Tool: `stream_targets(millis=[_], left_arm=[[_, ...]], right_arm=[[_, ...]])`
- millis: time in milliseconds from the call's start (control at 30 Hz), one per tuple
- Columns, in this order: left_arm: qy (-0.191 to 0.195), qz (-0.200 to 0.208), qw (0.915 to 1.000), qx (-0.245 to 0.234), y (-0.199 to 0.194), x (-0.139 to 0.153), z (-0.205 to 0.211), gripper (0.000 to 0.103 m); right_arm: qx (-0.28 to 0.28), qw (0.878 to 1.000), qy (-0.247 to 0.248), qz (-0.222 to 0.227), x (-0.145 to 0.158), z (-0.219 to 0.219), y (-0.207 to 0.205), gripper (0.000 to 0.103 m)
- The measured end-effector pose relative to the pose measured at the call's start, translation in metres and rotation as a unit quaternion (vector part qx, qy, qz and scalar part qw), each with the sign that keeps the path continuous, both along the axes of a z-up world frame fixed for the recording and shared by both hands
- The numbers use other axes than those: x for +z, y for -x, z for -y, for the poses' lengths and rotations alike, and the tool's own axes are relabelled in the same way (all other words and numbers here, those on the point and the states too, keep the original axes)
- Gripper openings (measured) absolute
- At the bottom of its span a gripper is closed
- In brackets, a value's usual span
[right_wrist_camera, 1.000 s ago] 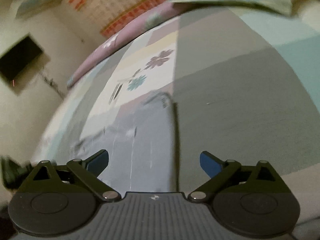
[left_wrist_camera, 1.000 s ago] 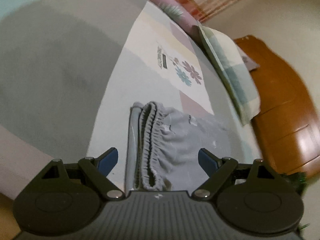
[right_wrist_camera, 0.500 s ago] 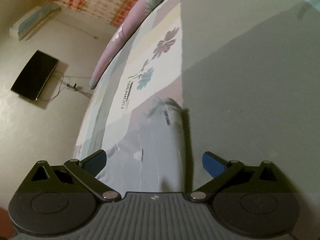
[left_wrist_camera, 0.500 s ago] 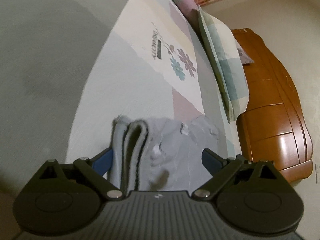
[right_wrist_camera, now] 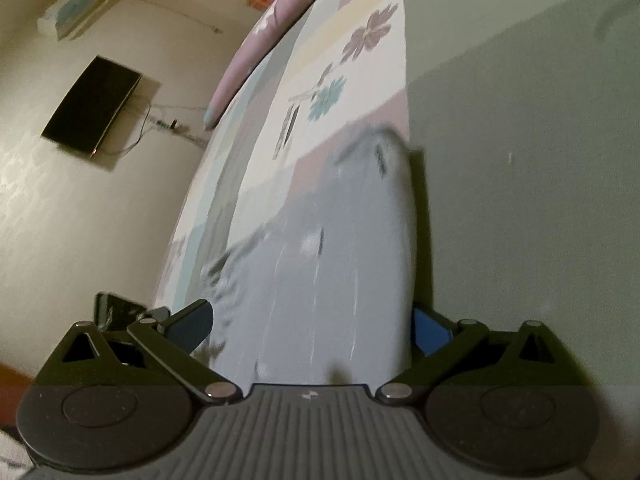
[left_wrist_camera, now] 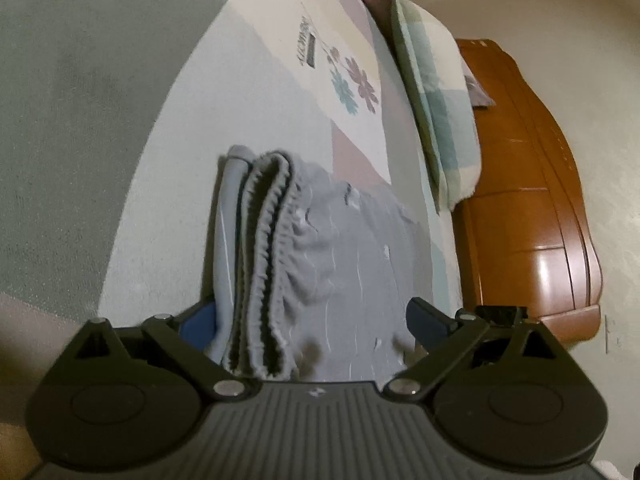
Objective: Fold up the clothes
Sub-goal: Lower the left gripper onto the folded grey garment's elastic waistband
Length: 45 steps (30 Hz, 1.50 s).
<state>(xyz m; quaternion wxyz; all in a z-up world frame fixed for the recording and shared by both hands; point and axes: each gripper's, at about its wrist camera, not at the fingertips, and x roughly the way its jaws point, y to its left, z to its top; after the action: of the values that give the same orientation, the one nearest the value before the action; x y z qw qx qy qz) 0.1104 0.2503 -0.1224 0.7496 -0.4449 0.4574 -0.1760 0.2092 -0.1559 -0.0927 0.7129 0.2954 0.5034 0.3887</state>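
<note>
In my left wrist view, the left gripper (left_wrist_camera: pixel 308 316) stands with jaws wide, straddling the elastic waistband end of the grey shorts (left_wrist_camera: pixel 344 248), which lie folded in layers on the bed (left_wrist_camera: pixel 256 112).

My right wrist view shows the right gripper (right_wrist_camera: pixel 312 320), likewise spread, astride the smooth folded edge. I judge a further fold or a closing grasp would need both jaws pinching all layers together.

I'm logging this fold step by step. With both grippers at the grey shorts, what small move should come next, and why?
Probably close both: the left gripper and right gripper stand open, each straddling the folded grey shorts on the bed sheet, not gripping.
</note>
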Motion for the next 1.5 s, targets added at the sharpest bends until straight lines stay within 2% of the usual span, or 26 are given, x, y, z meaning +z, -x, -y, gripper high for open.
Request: stream_targets(millis=[167, 433, 533, 700, 767, 967, 1033, 1133, 1267, 1500], left_arm=[[0.004, 0.004, 0.9999, -0.01, -0.019, -0.001, -0.001, 0.096], [-0.004, 0.023, 0.9995, -0.024, -0.044, -0.002, 0.003, 0.096], [-0.007, 0.024, 0.9993, -0.029, -0.038, -0.001, 0.005, 0.096], [0.007, -0.006, 0.9992, -0.039, -0.012, -0.001, 0.003, 0.096], [0.008, -0.004, 0.999, -0.044, -0.018, -0.001, 0.003, 0.097], [0.013, 0.011, 0.9983, -0.057, -0.044, -0.004, 0.007, 0.1], [0.003, 0.018, 0.9982, -0.057, -0.047, -0.003, 0.011, 0.1], [0.0, 0.023, 0.998, -0.058, -0.033, -0.002, 0.012, 0.1], [0.03, 0.022, 0.9976, -0.058, -0.015, -0.008, 0.0, 0.1], [-0.013, 0.042, 0.9963, -0.074, -0.04, -0.002, 0.011, 0.098]], right_arm=[[-0.005, 1.0, -0.008, -0.015, -0.001, -0.003, -0.008, 0.103], [-0.003, 1.0, -0.016, -0.004, -0.002, -0.02, -0.035, 0.103], [-0.004, 1.0, -0.02, -0.002, -0.003, -0.019, -0.034, 0.103], [0.028, 0.999, -0.013, -0.02, 0.0, -0.011, -0.008, 0.103], [0.036, 0.999, -0.017, -0.018, -0.001, -0.008, -0.003, 0.103], [0.035, 0.999, -0.023, -0.027, -0.002, -0.027, -0.028, 0.103], [0.041, 0.999, -0.021, -0.025, -0.003, -0.036, -0.035, 0.103], [0.041, 0.998, -0.025, -0.027, -0.003, -0.033, -0.028, 0.103], [0.054, 0.998, -0.031, -0.022, -0.002, -0.025, -0.008, 0.103], [0.03, 0.999, -0.031, -0.009, -0.004, -0.045, -0.031, 0.103]])
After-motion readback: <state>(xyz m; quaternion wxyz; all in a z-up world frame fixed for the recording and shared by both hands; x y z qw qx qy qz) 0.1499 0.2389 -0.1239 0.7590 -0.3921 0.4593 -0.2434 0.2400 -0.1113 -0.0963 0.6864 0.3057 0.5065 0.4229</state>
